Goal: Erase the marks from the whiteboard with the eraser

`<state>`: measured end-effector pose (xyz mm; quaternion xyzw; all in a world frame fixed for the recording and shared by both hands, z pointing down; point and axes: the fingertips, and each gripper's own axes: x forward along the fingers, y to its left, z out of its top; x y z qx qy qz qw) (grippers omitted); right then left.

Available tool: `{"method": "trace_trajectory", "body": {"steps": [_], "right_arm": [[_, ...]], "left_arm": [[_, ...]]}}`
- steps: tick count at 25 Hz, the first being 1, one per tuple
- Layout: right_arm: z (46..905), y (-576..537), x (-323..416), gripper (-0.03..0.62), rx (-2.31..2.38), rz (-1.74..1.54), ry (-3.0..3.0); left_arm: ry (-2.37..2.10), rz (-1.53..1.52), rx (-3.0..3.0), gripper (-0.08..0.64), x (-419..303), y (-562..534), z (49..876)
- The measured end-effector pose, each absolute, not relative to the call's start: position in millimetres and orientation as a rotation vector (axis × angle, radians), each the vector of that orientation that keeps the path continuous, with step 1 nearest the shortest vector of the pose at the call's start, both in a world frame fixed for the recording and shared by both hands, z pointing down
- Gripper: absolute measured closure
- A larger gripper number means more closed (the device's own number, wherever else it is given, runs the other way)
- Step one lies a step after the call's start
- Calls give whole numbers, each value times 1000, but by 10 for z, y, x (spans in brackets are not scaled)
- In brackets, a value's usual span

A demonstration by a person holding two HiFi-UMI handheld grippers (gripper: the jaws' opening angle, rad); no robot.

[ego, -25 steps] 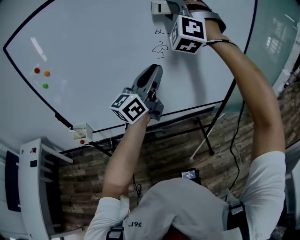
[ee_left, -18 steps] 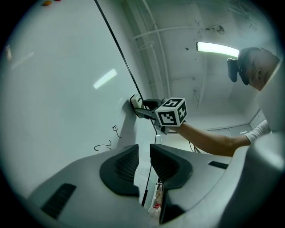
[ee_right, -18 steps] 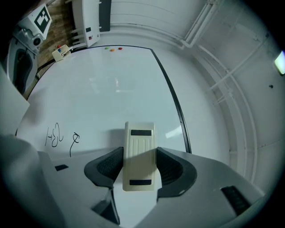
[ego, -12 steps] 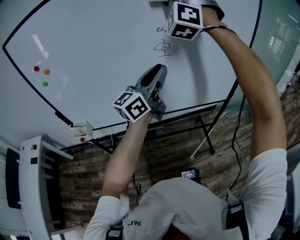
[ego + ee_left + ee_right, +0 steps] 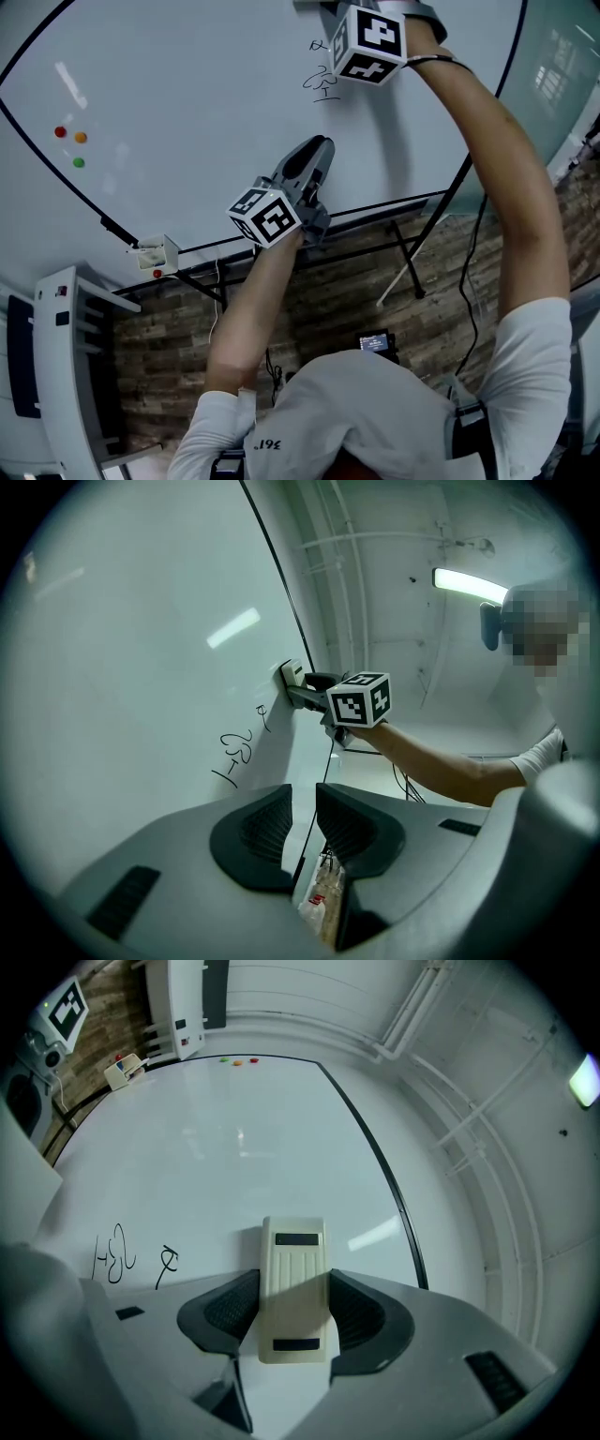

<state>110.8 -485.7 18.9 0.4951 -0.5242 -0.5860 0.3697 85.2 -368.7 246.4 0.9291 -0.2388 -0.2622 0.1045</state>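
The whiteboard (image 5: 187, 103) carries two black scribbles, a larger one (image 5: 323, 84) and a smaller one (image 5: 317, 44). My right gripper (image 5: 293, 1309) is shut on the cream eraser (image 5: 293, 1260), which lies flat against the board just beyond the scribbles (image 5: 114, 1260). In the head view its marker cube (image 5: 370, 42) sits at the top edge and the eraser is almost cut off. The left gripper view shows the eraser (image 5: 292, 674) above the marks (image 5: 236, 757). My left gripper (image 5: 319, 148) hovers near the board's lower part, shut and empty.
Red (image 5: 61, 132), orange (image 5: 81, 137) and green (image 5: 79, 162) magnets stick on the board's left side. A small white box (image 5: 155, 253) hangs at the board's lower corner. The stand's legs (image 5: 412, 272) rest on a brick-patterned floor. A white rack (image 5: 66, 375) stands at the left.
My right gripper with the eraser has slid a little further up the board, away from the scribbles. The left gripper has hardly moved.
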Motion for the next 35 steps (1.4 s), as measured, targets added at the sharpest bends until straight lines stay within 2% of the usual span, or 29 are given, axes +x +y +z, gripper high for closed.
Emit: {"method": "trace_trajectory", "body": {"steps": [35], "right_arm": [[1802,-4819,916,342,1141,-1494,-1388]], "left_arm": [[-679,-631,2593,485,923,-3422,3464]]}}
